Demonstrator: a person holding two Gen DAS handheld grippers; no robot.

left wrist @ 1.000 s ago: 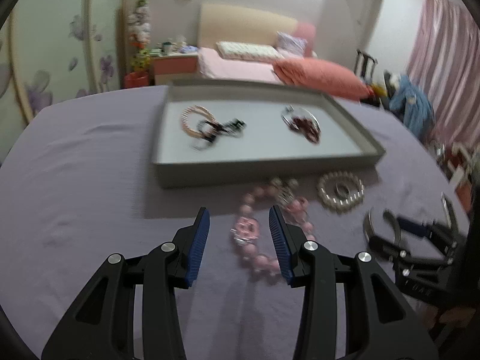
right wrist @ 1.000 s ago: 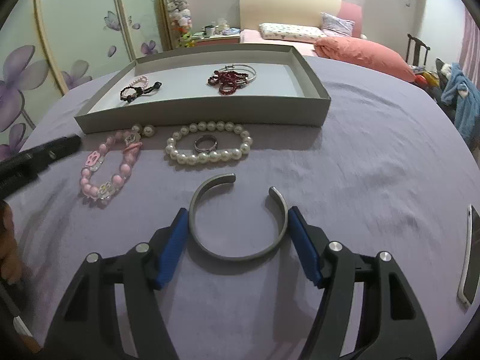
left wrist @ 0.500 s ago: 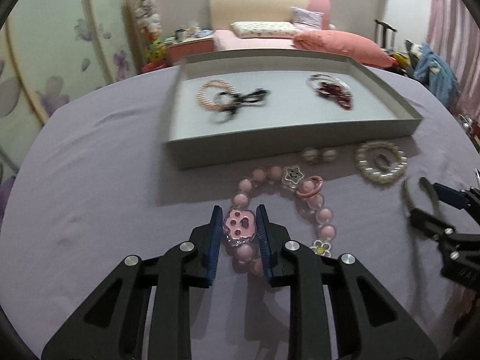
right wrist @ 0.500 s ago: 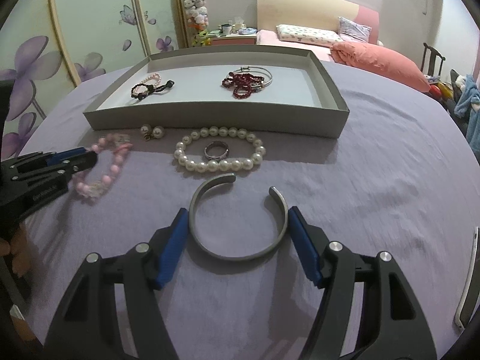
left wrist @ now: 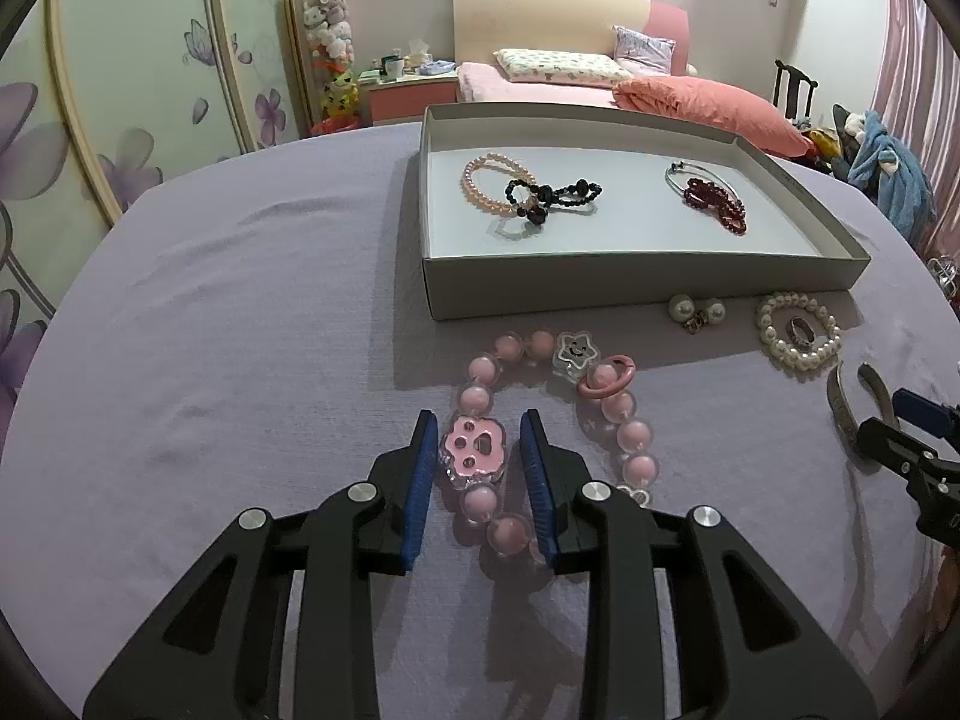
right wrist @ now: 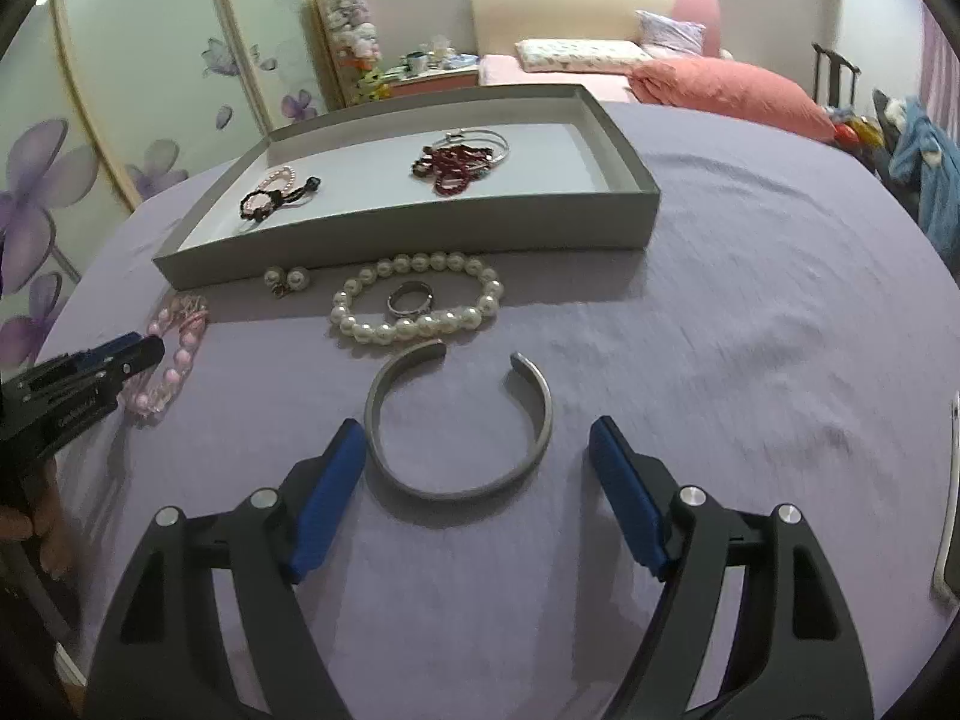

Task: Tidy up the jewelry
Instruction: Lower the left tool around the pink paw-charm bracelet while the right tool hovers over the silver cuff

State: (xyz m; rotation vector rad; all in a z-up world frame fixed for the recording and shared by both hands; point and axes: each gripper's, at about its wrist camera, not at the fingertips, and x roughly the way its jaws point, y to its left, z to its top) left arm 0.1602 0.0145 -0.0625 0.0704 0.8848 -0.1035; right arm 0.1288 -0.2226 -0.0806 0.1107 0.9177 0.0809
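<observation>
On a worktop (left wrist: 240, 312) draped in lilac cloth, the left hand-held gripper (left wrist: 474, 450) sits low with its blue-padded jaws bracketing the pink paw-print charm of a chunky pink bead bracelet (left wrist: 600, 384) — a sliver of gap shows on either side of the charm, so the pads are near it but not clearly pinching. The bracelet lies flat on the cloth, just in front of the shallow grey cardboard tray (left wrist: 630, 288).

The right hand-held gripper (right wrist: 477, 450) is spread wide, its jaws standing apart from the open silver metal cuff bangle (right wrist: 459, 426) that lies between them on the cloth, the left pad just beside the bangle's rim.

Inside the tray rest a pale pink bead bracelet (left wrist: 480, 180) touching a black bead bracelet (left wrist: 552, 198) on the left side, and a dark red bead strand (left wrist: 717, 204) overlapping a thin silver wire bangle (left wrist: 678, 180) on the right.

Outside the tray's front wall lie a pair of white pearl earrings (right wrist: 287, 279) and a white pearl bracelet (right wrist: 414, 303) — a small silver ring (right wrist: 410, 298) sits within its loop.
</observation>
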